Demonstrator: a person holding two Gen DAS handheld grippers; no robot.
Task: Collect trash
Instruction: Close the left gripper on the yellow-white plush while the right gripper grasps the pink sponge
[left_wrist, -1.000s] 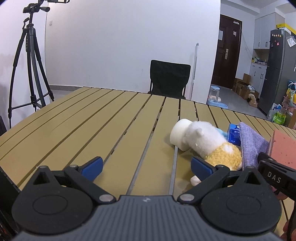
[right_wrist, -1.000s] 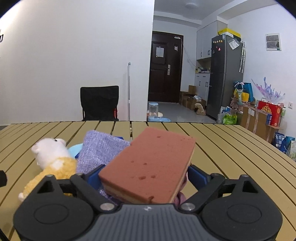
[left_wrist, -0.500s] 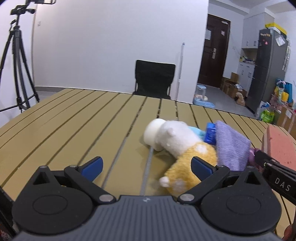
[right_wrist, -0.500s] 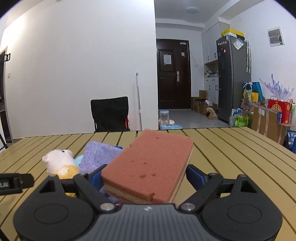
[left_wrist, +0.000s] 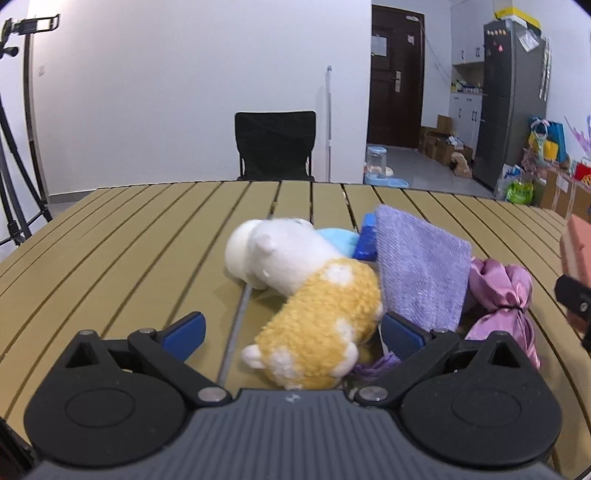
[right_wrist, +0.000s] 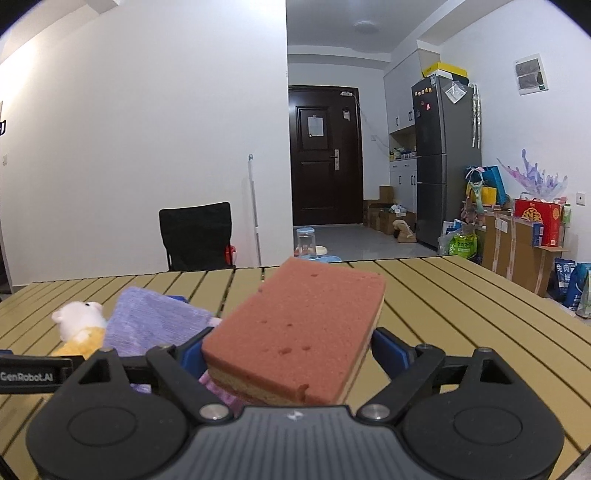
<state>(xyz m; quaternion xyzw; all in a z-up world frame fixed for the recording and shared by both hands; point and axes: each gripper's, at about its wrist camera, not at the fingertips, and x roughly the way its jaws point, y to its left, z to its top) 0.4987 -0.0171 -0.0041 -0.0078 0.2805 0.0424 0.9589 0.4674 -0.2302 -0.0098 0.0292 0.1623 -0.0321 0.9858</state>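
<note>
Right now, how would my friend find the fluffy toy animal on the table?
Look at the slatted yellow-brown table and find the small pile of soft things near its middle. The plush toy lies on its side at the pile's left edge, against a purple cloth. It alone has a white furry head and a woolly yellow body.

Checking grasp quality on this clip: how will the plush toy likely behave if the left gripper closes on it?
The plush toy looks fluffy and stuffed, so it should squash between the fingers and probably weighs little. It lies against the purple cloth, so lifting may drag that along. Breakage seems unlikely.
</note>
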